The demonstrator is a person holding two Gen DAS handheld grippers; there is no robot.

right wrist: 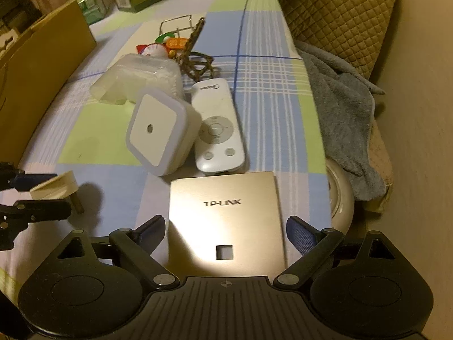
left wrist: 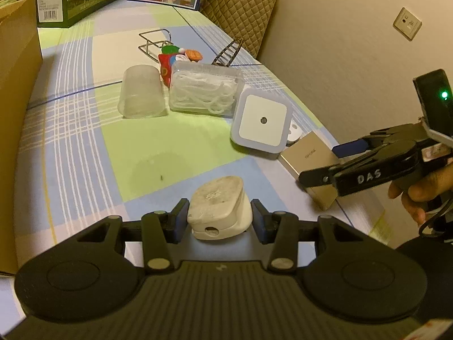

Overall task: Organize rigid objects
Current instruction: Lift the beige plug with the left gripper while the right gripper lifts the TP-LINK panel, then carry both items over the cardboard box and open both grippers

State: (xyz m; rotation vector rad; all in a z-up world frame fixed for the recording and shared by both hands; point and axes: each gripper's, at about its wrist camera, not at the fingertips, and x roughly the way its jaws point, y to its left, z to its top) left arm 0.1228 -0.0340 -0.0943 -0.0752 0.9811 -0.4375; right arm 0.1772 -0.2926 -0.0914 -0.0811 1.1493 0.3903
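Observation:
My left gripper (left wrist: 220, 217) is shut on a dirty white plug adapter (left wrist: 218, 206), held above the checked cloth; it also shows at the left of the right wrist view (right wrist: 55, 188). My right gripper (right wrist: 226, 233) is open, its fingers on either side of a gold TP-LINK panel (right wrist: 225, 221) that lies flat on the cloth. In the left wrist view the right gripper (left wrist: 317, 177) sits over that panel (left wrist: 310, 158). A square white night light (right wrist: 158, 133) and a white remote (right wrist: 216, 130) lie just beyond it.
A clear box of floss picks (left wrist: 205, 92), an overturned clear cup (left wrist: 141, 92), small toys (left wrist: 175, 56) and wire racks (left wrist: 154, 41) lie farther back. A cardboard box (left wrist: 17, 113) stands left. A grey towel (right wrist: 345, 119) and wall are at the right.

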